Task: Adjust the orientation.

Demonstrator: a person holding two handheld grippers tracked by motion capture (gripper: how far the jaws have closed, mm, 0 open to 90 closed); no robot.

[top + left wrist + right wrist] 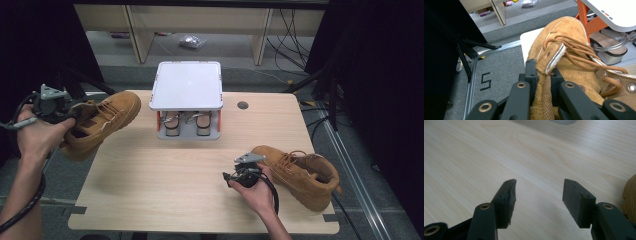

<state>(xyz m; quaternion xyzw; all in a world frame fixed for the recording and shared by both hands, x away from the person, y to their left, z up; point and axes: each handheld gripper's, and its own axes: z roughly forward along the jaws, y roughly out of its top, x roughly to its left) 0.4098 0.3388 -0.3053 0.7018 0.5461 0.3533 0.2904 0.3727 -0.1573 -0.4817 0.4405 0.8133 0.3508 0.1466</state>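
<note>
A tan lace-up boot (pixel 107 119) hangs tilted over the table's left edge, toe toward the middle. My left gripper (pixel 79 114) is shut on it. In the left gripper view the gripper (pixel 544 73) pinches the boot (pixel 566 42) by the tongue and collar edge, with the laces just beyond. A second tan boot (pixel 300 172) lies on the table (pixel 165 185) at the right. My right gripper (pixel 227 177) is just left of it, pointing left. In the right gripper view that gripper (pixel 539 192) stands open over bare wood, with a boot edge (pixel 630 192) at the far right.
A white-topped rack (pixel 186 85) with orange posts stands at the table's back middle, with a pair of sandals (pixel 187 124) under it. It also appears as the rack (pixel 614 12) in the left gripper view. A round cable hole (pixel 243 105) sits right of it. Cables lie on the floor behind.
</note>
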